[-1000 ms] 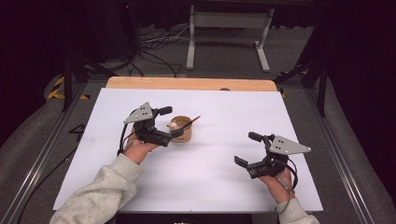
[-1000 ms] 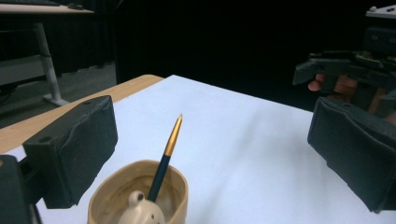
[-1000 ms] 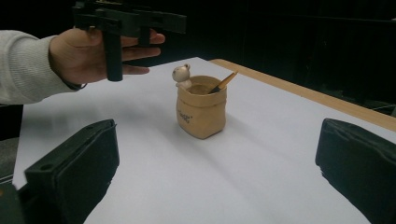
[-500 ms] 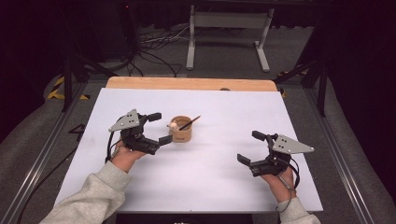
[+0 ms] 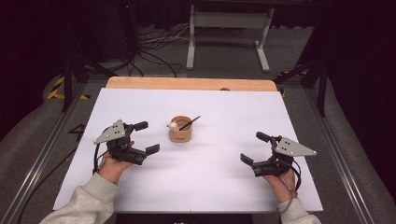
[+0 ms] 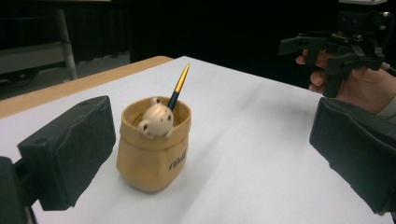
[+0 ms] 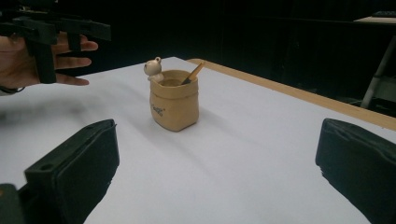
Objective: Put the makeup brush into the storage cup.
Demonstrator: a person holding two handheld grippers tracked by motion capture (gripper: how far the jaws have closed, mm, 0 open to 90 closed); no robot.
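Pen (image 6: 179, 86) sits tilted in the tan pot (image 5: 180, 130) mid-desk, both the left gripper (image 5: 142, 137) and right gripper (image 5: 254, 147) wide open and empty, so a sloppy grab could tip that pot.
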